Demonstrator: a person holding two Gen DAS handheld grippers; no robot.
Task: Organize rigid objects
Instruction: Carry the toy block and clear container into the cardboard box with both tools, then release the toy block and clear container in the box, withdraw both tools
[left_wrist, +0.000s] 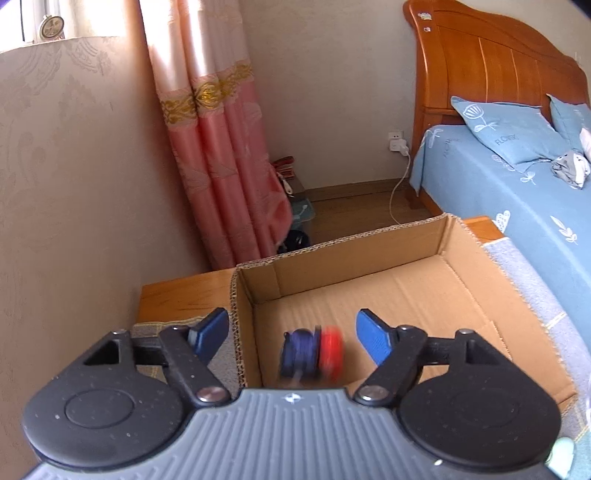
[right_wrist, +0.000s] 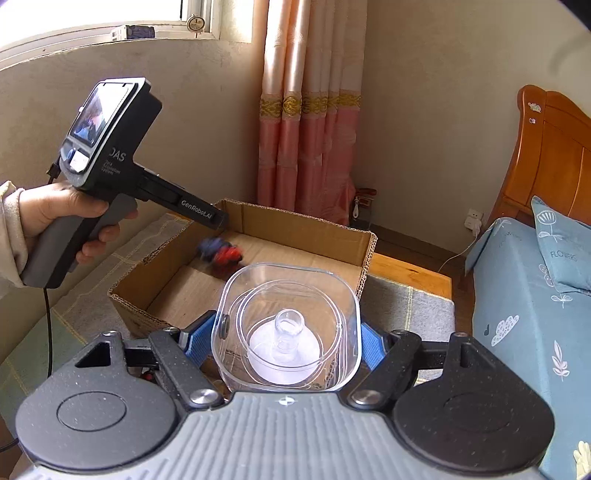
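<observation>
My left gripper (left_wrist: 295, 338) is open above the near left corner of an open cardboard box (left_wrist: 436, 236). A blue and red thread spool (left_wrist: 314, 352), motion-blurred, is in the box below the fingers, free of them. In the right wrist view the same spool (right_wrist: 221, 253) is a blur inside the box (right_wrist: 314, 225), under the tip of the left gripper tool (right_wrist: 218, 221). My right gripper (right_wrist: 284, 343) is shut on a clear plastic container (right_wrist: 286, 328) with a round knobbed insert, held in front of the box.
The box stands on a grey cloth over a wooden bench (right_wrist: 406, 269). A bed (left_wrist: 517, 192) with blue sheets and pillows lies to the right. A pink curtain (left_wrist: 229, 166) and the wall are at left. A charger cable (left_wrist: 397, 192) hangs from a wall socket.
</observation>
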